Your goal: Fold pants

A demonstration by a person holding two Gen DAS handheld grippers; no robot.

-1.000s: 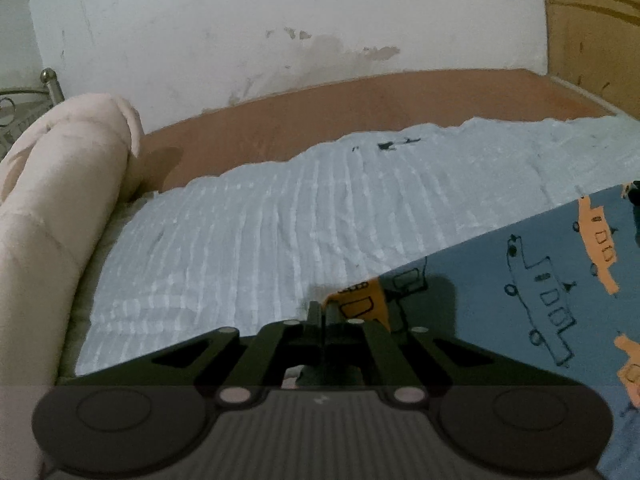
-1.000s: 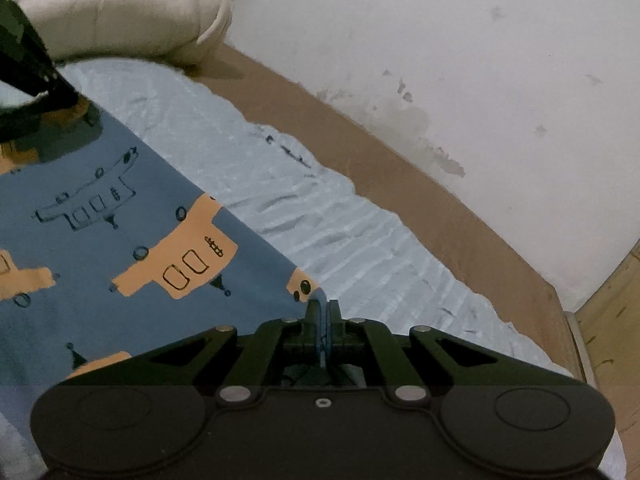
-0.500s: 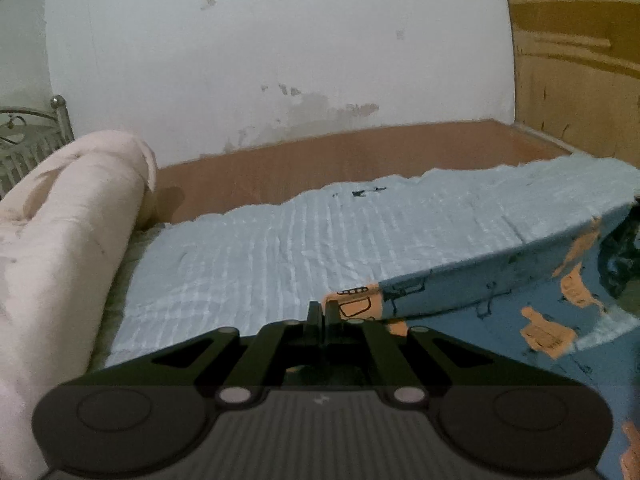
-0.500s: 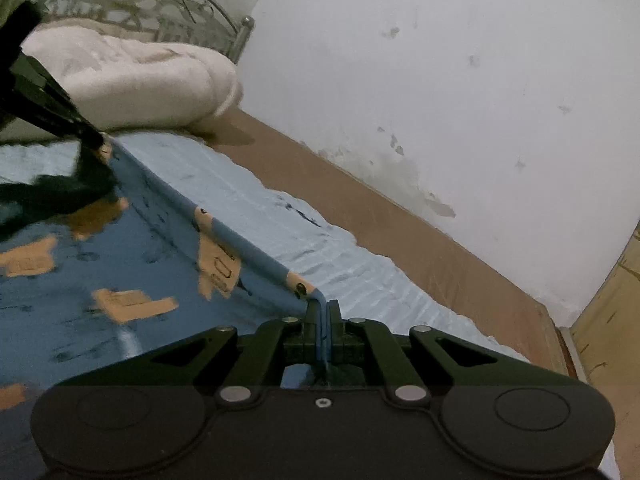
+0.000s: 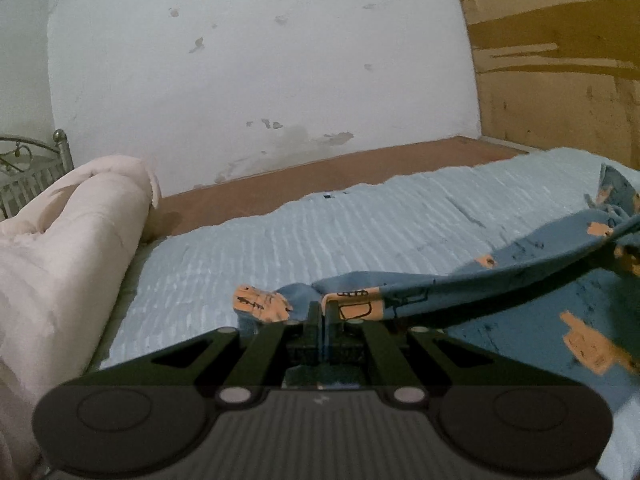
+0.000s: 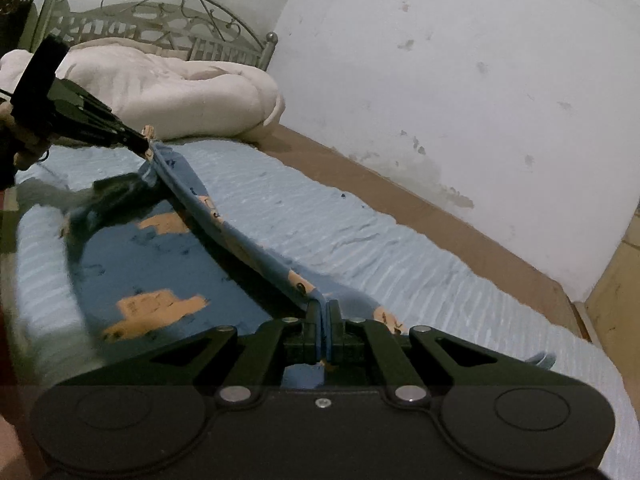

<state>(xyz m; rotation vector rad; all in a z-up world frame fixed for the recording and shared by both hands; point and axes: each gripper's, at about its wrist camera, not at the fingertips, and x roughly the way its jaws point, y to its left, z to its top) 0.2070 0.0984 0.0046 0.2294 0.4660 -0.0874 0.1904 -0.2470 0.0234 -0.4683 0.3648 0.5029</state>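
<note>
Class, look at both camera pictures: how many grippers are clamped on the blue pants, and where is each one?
2. The left gripper is shut on the pants at the edge's far end, near the pink blanket. The right gripper is shut on the near end, over the light blue bedspread. None seems hidden.

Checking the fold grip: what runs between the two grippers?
In the right wrist view, a taut edge of the pants spans from the left gripper to the right gripper.

Pants (image 6: 160, 264) edge lifted off bedspread (image 6: 360, 248), now taut between hand-held grippers.
</note>
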